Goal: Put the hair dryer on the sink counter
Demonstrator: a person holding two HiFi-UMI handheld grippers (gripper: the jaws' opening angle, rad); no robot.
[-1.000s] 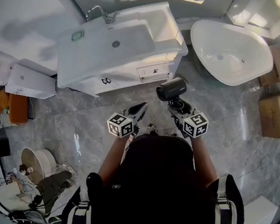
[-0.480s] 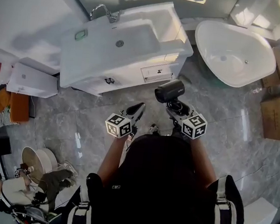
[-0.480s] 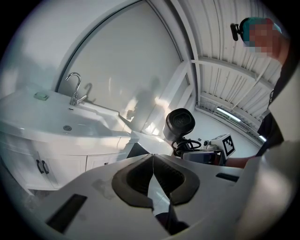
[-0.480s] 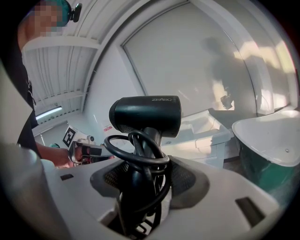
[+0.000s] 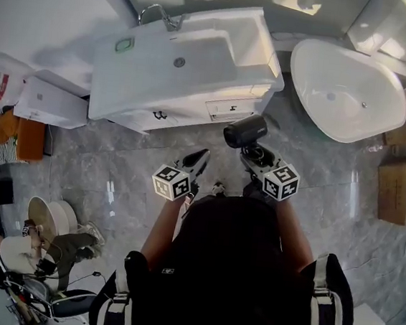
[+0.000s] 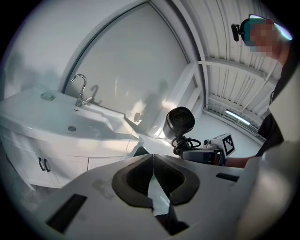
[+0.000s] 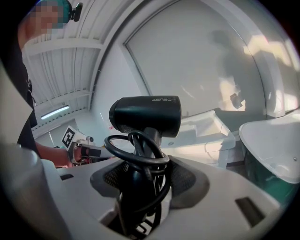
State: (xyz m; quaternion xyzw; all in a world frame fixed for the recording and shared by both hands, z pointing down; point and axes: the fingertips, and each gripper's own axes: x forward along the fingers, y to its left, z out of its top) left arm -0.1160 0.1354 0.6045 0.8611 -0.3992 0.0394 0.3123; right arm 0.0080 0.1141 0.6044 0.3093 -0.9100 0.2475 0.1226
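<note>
A black hair dryer [image 5: 246, 130] [image 7: 146, 116] [image 6: 180, 122] with its cord coiled round the handle stands upright in my right gripper [image 5: 255, 154] [image 7: 143, 176], whose jaws are shut on the handle. It hangs over the floor just in front of the white sink counter [image 5: 140, 72] [image 6: 42, 119] [image 7: 206, 126]. My left gripper [image 5: 197, 160] [image 6: 153, 174] is beside it on the left, shut with nothing between its pads. The basin, drain and chrome tap [image 5: 159, 15] [image 6: 80, 89] lie on the counter's left half.
A white bathtub [image 5: 347, 90] [image 7: 274, 145] stands right of the counter. Cardboard boxes [image 5: 404, 172] are stacked at the far right. A white appliance [image 5: 47, 102] sits left of the cabinet. Bowls and clutter [image 5: 53, 218] lie at the lower left on the grey tiled floor.
The sink counter and bathtub have shifted slightly right and down in the head view. Both grippers keep their hold and spacing, a little nearer the cabinet front.
</note>
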